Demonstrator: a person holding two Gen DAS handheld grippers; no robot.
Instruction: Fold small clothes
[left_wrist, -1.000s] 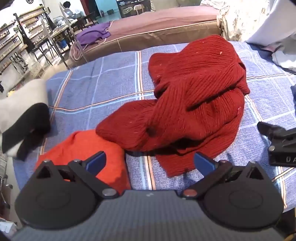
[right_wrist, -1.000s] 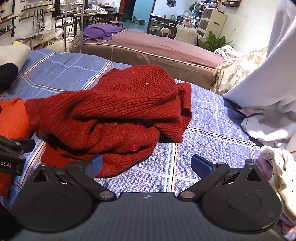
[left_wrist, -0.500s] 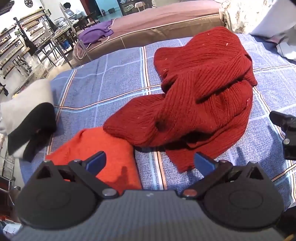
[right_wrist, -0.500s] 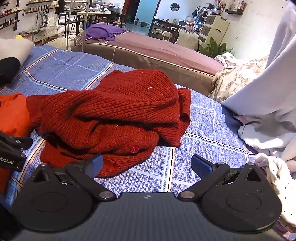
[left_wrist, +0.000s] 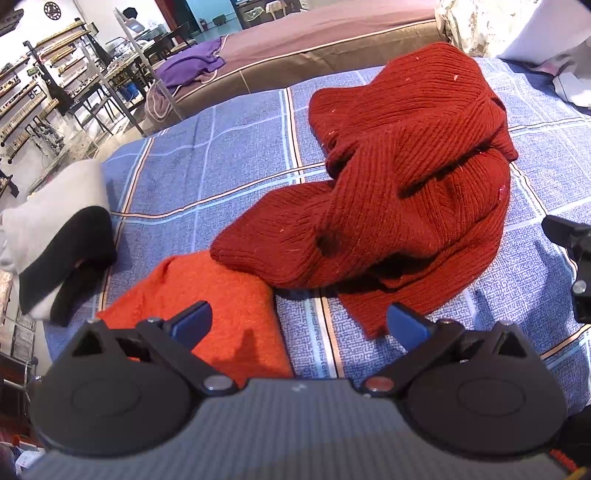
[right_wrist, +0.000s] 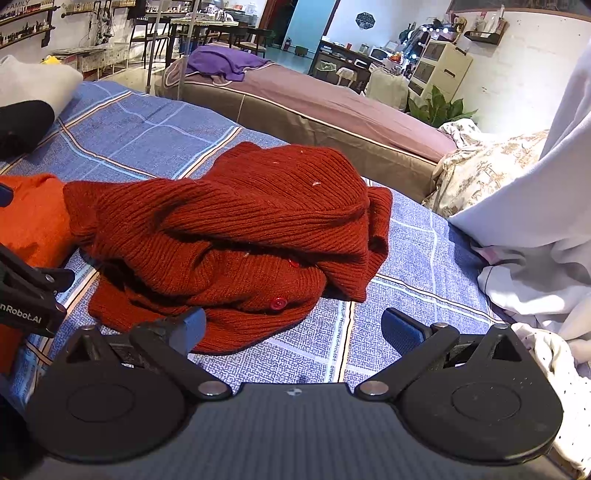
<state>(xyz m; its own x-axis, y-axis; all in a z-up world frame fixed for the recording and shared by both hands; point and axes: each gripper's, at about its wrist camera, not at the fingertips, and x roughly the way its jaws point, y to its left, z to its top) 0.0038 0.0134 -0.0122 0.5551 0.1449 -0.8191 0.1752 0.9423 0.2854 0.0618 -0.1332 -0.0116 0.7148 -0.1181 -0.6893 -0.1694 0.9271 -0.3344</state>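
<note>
A crumpled dark red ribbed knit cardigan (left_wrist: 399, 192) with red buttons lies bunched on the blue checked bed sheet (left_wrist: 221, 155); it also shows in the right wrist view (right_wrist: 236, 236). One sleeve end rests on a folded orange knit garment (left_wrist: 221, 306), seen at the left edge of the right wrist view (right_wrist: 33, 218). My left gripper (left_wrist: 299, 325) is open and empty, above the sheet just in front of the orange garment and the cardigan's hem. My right gripper (right_wrist: 293, 330) is open and empty, just in front of the cardigan's buttoned hem.
A folded white and black garment (left_wrist: 55, 236) lies at the bed's left edge. White and patterned fabrics (right_wrist: 524, 229) pile up on the right. A second bed with a purple cloth (right_wrist: 225, 62) stands behind. Shelves and chairs line the far left.
Both grippers have drawn back and risen slightly, so the cardigan sits a little farther off and more to the right in the left view. The clothes have not moved. Both grippers stay open.
</note>
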